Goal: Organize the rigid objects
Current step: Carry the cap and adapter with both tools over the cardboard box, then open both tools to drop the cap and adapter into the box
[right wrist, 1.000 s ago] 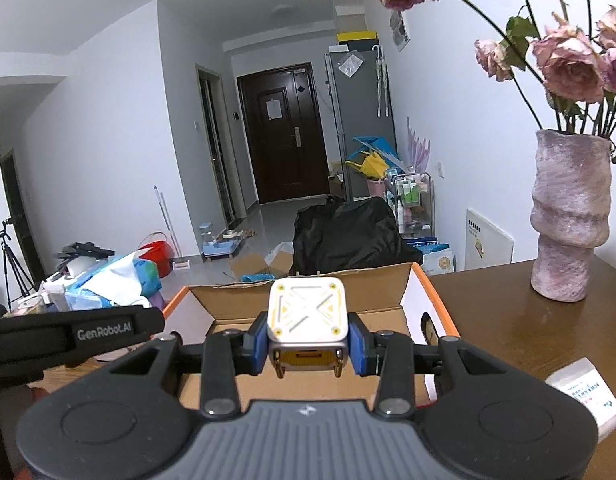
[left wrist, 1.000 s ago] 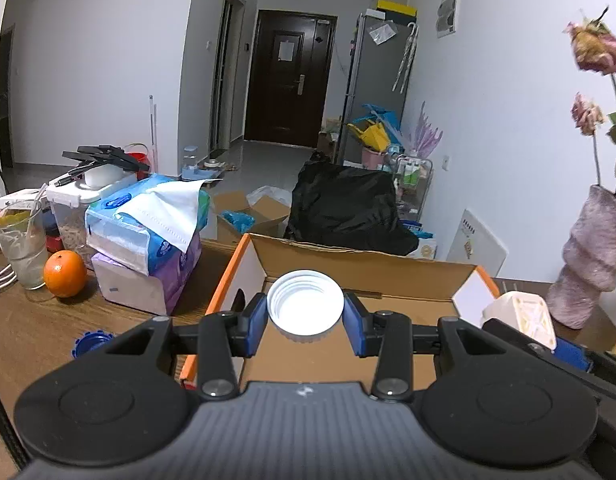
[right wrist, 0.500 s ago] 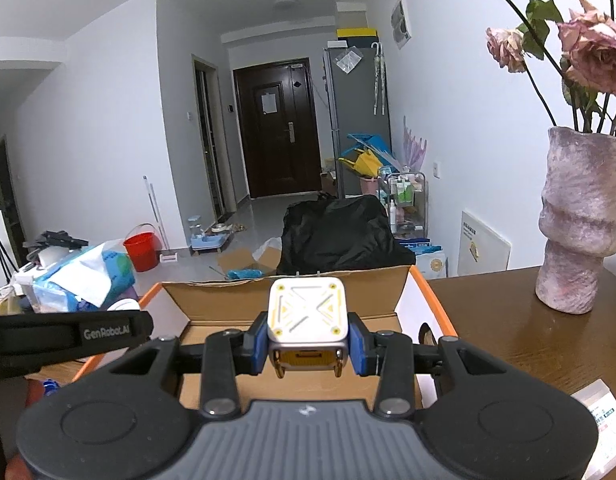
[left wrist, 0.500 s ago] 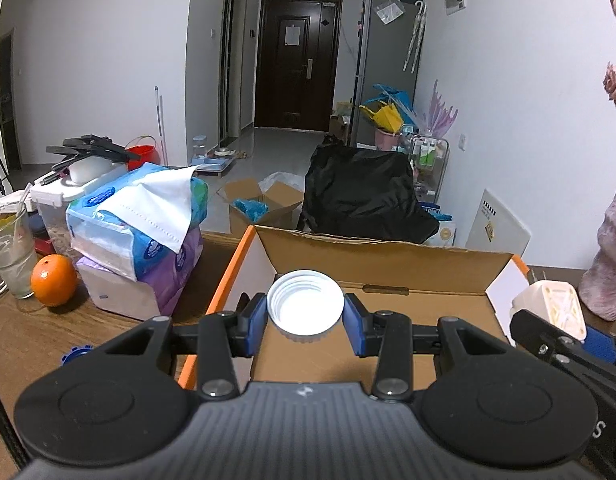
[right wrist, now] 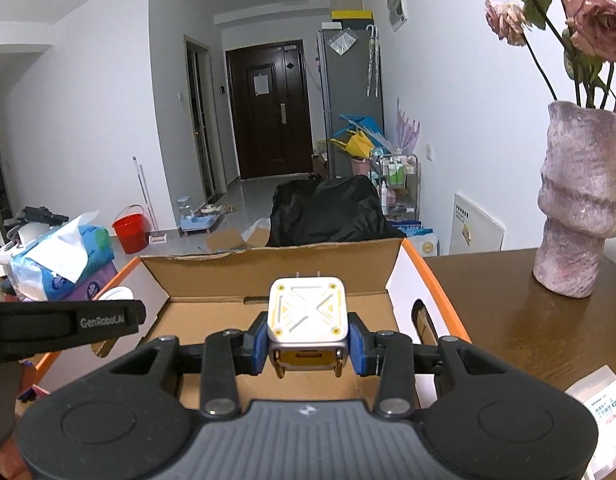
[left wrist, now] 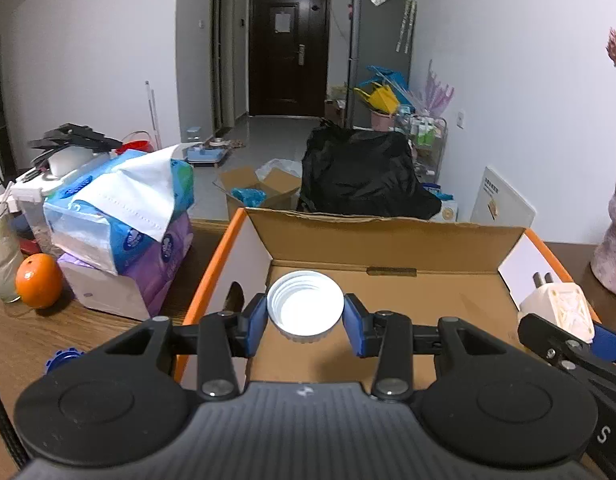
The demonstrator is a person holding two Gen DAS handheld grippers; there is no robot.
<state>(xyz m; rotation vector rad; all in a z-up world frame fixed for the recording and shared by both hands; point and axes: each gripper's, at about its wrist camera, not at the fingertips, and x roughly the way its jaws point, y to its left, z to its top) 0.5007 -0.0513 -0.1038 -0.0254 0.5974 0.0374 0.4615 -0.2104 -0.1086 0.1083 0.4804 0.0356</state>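
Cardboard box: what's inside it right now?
The cardboard box shows only bare brown floor. The white lid and plug adapter are gripper-held above it. The grippers cover its near floor.

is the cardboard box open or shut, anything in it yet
Open: the cardboard box has its flaps up and a bare brown floor. The white cap and the charger are gripped above it.

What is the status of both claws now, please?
Left claw shut on white cap. Right claw shut on white charger. Both above open cardboard box. Nothing blocking.

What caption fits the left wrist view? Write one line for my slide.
Left tool holding a white lid over the open cardboard box.
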